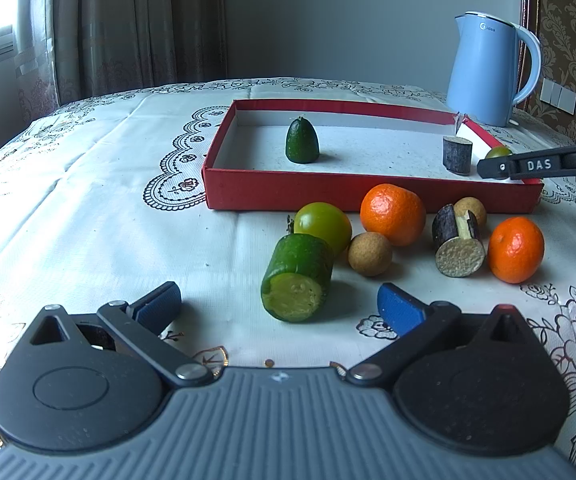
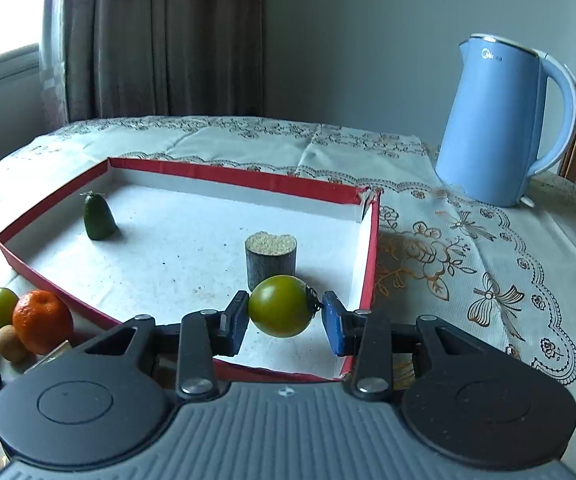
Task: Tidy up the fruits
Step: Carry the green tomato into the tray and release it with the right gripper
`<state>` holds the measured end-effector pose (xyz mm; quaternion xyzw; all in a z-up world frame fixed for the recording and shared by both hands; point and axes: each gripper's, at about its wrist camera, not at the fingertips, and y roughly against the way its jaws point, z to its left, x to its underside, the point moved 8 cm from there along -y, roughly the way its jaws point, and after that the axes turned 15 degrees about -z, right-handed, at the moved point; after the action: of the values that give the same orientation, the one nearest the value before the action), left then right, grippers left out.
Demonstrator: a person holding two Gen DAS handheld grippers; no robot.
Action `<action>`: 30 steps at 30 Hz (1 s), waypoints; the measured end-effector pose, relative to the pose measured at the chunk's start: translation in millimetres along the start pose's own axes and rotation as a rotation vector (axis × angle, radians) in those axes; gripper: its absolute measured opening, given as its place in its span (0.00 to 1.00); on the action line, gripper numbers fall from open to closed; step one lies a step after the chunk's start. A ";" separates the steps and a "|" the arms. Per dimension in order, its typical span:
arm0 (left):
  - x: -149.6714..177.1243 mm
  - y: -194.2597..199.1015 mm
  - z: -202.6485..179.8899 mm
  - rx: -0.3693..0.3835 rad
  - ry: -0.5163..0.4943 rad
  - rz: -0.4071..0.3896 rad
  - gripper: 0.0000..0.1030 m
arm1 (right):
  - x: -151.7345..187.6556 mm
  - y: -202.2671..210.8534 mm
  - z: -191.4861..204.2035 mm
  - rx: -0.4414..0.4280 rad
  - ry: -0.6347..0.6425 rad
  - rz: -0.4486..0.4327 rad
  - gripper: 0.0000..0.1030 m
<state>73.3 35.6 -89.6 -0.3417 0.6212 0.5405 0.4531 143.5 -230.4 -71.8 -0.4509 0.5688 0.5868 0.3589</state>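
The cloth-covered table (image 1: 88,200) carries everything, and the red box (image 2: 370,264) serves as the landmark. Behind the box's far right corner stands a blue kettle (image 2: 496,128).

Inside the box, a green cucumber tip (image 2: 97,218) stands near the far left corner, and a dark cane stub (image 2: 271,260) stands upright toward the right wall.

In front of the box, on the cloth, lie a cucumber chunk (image 1: 297,280), two oranges (image 1: 393,214) (image 1: 516,249), a green tomato (image 1: 323,226), a second cane piece (image 1: 458,246) and two brown longans (image 1: 369,254) (image 1: 471,209).

The right gripper (image 2: 286,316) pinches another green tomato (image 2: 281,306) between its pads, above the box floor just in front of the cane stub.

The left gripper (image 1: 278,306) hangs spread wide before the box, its fingers either side of the cucumber chunk, pads apart from it.
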 end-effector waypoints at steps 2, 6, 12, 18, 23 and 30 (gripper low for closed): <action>0.0 -0.1 0.1 0.001 0.000 0.000 1.00 | 1.3 -2.7 -1.9 0.007 -0.012 0.009 0.38; 0.0 -0.2 0.0 0.000 0.000 0.000 1.00 | 3.5 -6.1 -3.1 0.007 -0.021 0.018 0.38; 0.0 -0.2 -0.2 0.000 0.000 0.000 1.00 | 3.7 -7.8 -2.7 0.014 -0.015 0.014 0.38; 0.1 -0.3 -0.1 0.000 0.000 0.000 1.00 | 3.9 -8.6 -1.2 0.023 -0.005 0.010 0.39; 0.2 -0.3 -0.1 0.000 0.000 0.000 1.00 | 0.8 -0.1 -6.6 0.007 -0.062 -0.009 0.39; 0.1 -0.4 -0.2 0.000 0.000 0.000 1.00 | 7.0 56.9 -5.6 -0.033 -0.067 -0.075 0.58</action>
<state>73.6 35.4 -89.8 -0.3417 0.6212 0.5404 0.4531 88.6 -242.1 -58.4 -0.4577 0.5294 0.5972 0.3919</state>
